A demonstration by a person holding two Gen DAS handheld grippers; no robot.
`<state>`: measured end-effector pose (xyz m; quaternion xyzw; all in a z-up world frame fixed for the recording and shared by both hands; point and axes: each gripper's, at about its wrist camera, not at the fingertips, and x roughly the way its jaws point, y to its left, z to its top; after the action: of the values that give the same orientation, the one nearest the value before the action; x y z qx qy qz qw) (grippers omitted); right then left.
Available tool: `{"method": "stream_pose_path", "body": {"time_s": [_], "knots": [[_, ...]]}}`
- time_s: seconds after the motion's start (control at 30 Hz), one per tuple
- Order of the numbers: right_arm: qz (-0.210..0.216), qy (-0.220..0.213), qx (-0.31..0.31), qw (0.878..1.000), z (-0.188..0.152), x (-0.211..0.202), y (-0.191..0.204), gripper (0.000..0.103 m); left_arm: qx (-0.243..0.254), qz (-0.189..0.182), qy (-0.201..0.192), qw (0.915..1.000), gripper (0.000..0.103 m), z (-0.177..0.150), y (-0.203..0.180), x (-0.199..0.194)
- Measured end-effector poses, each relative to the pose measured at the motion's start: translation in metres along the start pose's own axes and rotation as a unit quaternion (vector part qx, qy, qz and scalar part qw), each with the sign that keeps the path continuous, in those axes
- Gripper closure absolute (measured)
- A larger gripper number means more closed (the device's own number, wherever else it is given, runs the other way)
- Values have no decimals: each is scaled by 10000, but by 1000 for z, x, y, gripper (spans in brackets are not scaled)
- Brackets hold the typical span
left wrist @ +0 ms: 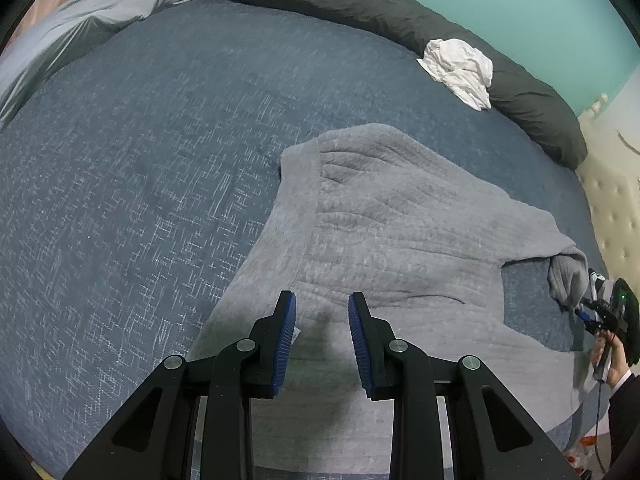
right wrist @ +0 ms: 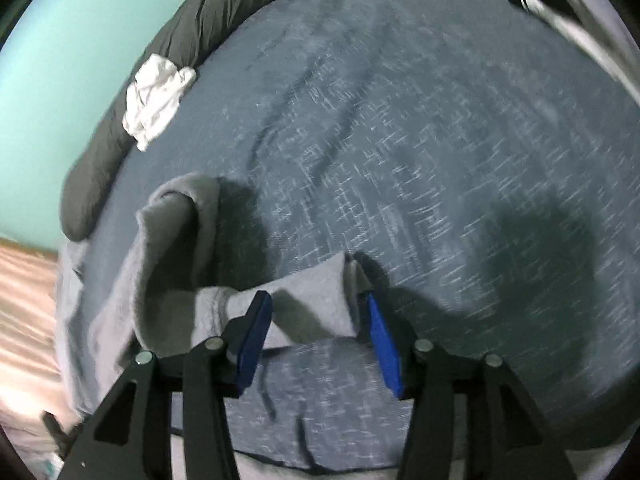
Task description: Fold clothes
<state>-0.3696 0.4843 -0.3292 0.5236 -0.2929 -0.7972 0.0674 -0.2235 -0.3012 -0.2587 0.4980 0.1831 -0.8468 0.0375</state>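
**Grey sweater flat on bed, right tongs parted around its sleeve end**

Bed cover [left wrist: 140, 160] was blue and speckled, with a wide bare stretch to the left of and beyond the sweater, lots of free room there. Far edge was lined by a dark bolster [left wrist: 400, 24] with a crumpled white cloth [left wrist: 460, 70] against it. A pale grey sheet [left wrist: 80, 28] was bunched at the far left corner. On the right the bed ended at a tufted cream panel [left wrist: 612, 208].

The grey sweater [left wrist: 400, 232] lay spread flat, long axis running from the near edge towards the far right, and its body filled the near-right part of the bed. One sleeve [right wrist: 168, 248] bent out to the right and looped back.

Left tongs [left wrist: 322, 340] hung just over the near hem, partly open. Nothing was gripped, and the fabric lay under the gap. Whether the tips touched the cloth couldn't be told.

Right tongs [right wrist: 316, 320] stood about half open. The sleeve end [right wrist: 312, 300] lay across the gap between the blue pads [right wrist: 252, 336], slack, not pinched. That view was blurred.
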Motion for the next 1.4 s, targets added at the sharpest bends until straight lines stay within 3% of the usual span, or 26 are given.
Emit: {"method": "stream_pose_path", "body": {"time_s": [0.03,0.17,0.23,0.43,0.63,0.87,1.0,1.13,1.27,1.4], "knots": [[62,-13,3,10000,0,0,0,55,-2,13,10,10000,73,0,0,1],[114,-145,-135,9997,1,-3,4,91,-16,30,8,10000,73,0,2,1],[171,-274,-113,9994,4,-7,4,96,3,33,0,10000,73,0,1,0],[206,-990,-564,9933,23,-41,20,98,25,42,-38,10000,73,2,-1,-4],[112,-2056,-828,9751,58,-115,24,98,-28,15,-101,9999,73,3,-3,-8],[-209,-2583,-630,9638,75,-169,-9,98,25,38,-112,9999,73,3,-5,-11],[-555,-2383,-626,9676,75,-164,-24,98,-24,54,-112,9999,73,2,-3,-12],[-626,-2197,-458,9725,68,-151,-43,98,12,90,-100,9999,73,2,-4,-15],[-812,-1757,-538,9796,56,-127,-54,98,-19,79,-112,9999,73,3,-4,-16],[-1375,-1161,-661,9814,45,-97,-62,95,36,59,-100,9999,73,5,-8,-14]]}}
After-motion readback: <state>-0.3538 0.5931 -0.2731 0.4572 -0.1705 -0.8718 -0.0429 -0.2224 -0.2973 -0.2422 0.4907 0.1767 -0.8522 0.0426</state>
